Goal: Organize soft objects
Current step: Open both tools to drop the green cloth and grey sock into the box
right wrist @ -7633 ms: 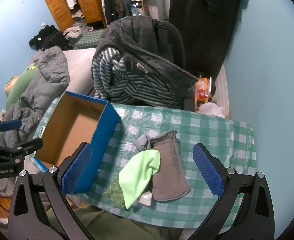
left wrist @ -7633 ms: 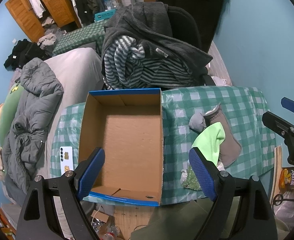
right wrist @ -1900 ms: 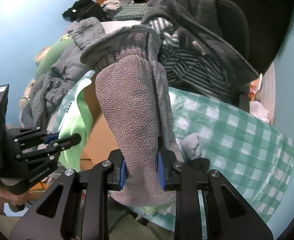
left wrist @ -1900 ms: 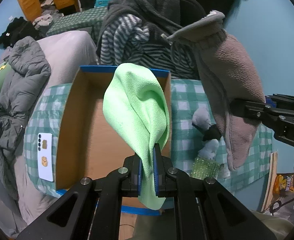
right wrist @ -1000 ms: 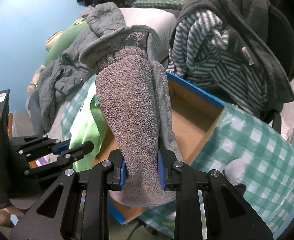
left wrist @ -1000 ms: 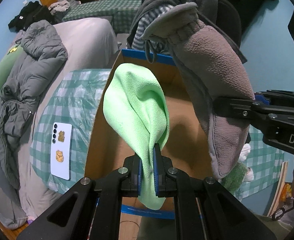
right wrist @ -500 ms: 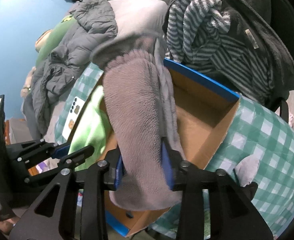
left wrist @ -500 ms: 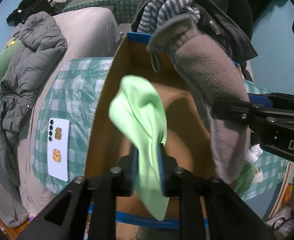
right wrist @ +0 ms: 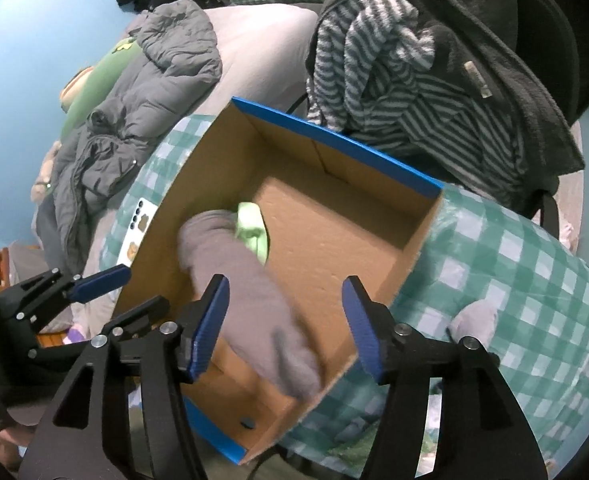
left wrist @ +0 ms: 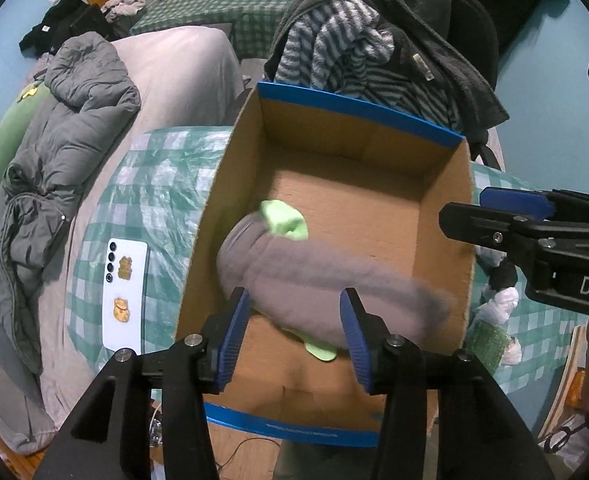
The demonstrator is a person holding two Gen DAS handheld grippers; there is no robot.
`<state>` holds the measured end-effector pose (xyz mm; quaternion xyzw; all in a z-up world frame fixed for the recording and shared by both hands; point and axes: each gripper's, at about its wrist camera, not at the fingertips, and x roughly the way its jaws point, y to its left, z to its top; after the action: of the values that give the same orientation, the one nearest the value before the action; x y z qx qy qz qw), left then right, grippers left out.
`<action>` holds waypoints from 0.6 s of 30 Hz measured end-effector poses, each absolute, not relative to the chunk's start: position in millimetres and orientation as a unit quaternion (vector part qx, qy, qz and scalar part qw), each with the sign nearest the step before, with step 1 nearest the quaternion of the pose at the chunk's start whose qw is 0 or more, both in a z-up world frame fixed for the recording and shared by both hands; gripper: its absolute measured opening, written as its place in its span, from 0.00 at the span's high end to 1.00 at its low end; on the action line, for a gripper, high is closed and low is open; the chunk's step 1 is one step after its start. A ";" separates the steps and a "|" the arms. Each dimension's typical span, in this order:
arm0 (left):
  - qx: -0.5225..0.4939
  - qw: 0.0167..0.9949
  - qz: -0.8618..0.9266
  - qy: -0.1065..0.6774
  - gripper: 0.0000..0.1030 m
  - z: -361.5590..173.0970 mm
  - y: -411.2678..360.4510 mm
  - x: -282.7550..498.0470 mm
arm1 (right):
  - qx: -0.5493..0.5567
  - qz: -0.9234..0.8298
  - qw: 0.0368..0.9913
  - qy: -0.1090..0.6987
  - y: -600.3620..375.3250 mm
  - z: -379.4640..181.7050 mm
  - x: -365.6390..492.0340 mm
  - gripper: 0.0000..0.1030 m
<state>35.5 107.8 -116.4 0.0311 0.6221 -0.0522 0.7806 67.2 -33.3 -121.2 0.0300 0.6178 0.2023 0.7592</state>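
Observation:
A cardboard box with blue edges [left wrist: 358,108] [right wrist: 334,140] stands on the green checked table. A grey fleece mitten [left wrist: 326,276] [right wrist: 250,296], blurred by motion, lies inside the box on top of a lime green cloth [left wrist: 284,222] [right wrist: 252,228]. My left gripper [left wrist: 294,332] is open above the box's near end, holding nothing. My right gripper [right wrist: 284,320] is open above the box, also empty; it shows from the side in the left wrist view [left wrist: 510,216].
A white phone [left wrist: 124,296] lies on the table left of the box. More soft items [left wrist: 498,304] [right wrist: 474,316] lie on the table to the right. A chair piled with striped and dark clothes [left wrist: 374,40] stands behind. A grey jacket [left wrist: 54,120] lies on the bed at left.
Both grippers have opened. The green cloth and the grey mitten have dropped from them into the box, the mitten landing on the cloth.

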 end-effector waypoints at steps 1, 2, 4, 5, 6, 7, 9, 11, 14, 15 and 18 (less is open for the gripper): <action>0.032 0.781 -0.054 0.622 0.54 -115.5 105.3 34.1 | 0.030 0.202 0.759 0.618 -35.3 -120.9 66.3 0.40; 0.032 0.781 -0.056 0.622 0.53 -114.9 103.2 32.8 | 0.030 0.200 0.759 0.619 -39.0 -119.9 64.1 0.39; 0.034 0.781 -0.060 0.621 0.53 -113.6 97.1 29.7 | 0.032 0.196 0.758 0.621 -45.2 -118.5 60.6 0.37; 0.036 0.780 -0.062 0.621 0.52 -113.2 94.6 28.4 | 0.032 0.194 0.759 0.621 -48.7 -117.5 58.5 0.36; 0.037 0.780 -0.065 0.622 0.50 -112.9 91.8 27.2 | 0.032 0.193 0.759 0.621 -51.4 -116.5 56.7 0.35; 0.040 0.779 -0.068 0.622 0.50 -112.7 87.5 25.6 | 0.032 0.191 0.760 0.621 -54.3 -115.1 54.5 0.35; 0.044 0.778 -0.072 0.622 0.50 -112.4 81.6 23.0 | 0.033 0.187 0.761 0.620 -61.7 -112.1 50.4 0.35; 0.050 0.778 -0.080 0.621 0.50 -111.1 73.3 20.1 | 0.035 0.181 0.763 0.620 -69.3 -109.5 46.8 0.35; 0.058 0.776 -0.090 0.621 0.50 -110.2 63.3 16.4 | 0.040 0.171 0.765 0.619 -84.0 -106.0 40.4 0.34; 0.061 0.775 -0.094 0.621 0.50 -110.1 58.6 15.0 | 0.042 0.168 0.766 0.619 -87.0 -105.1 38.8 0.34; 0.067 0.773 -0.104 0.622 0.49 -109.4 47.9 10.8 | 0.049 0.158 0.768 0.619 -101.5 -102.4 32.7 0.33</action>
<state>10.8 47.9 -109.4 0.0666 0.6220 -0.1042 0.7732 32.7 -101.5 -102.4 0.0488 0.6191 0.1579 0.7677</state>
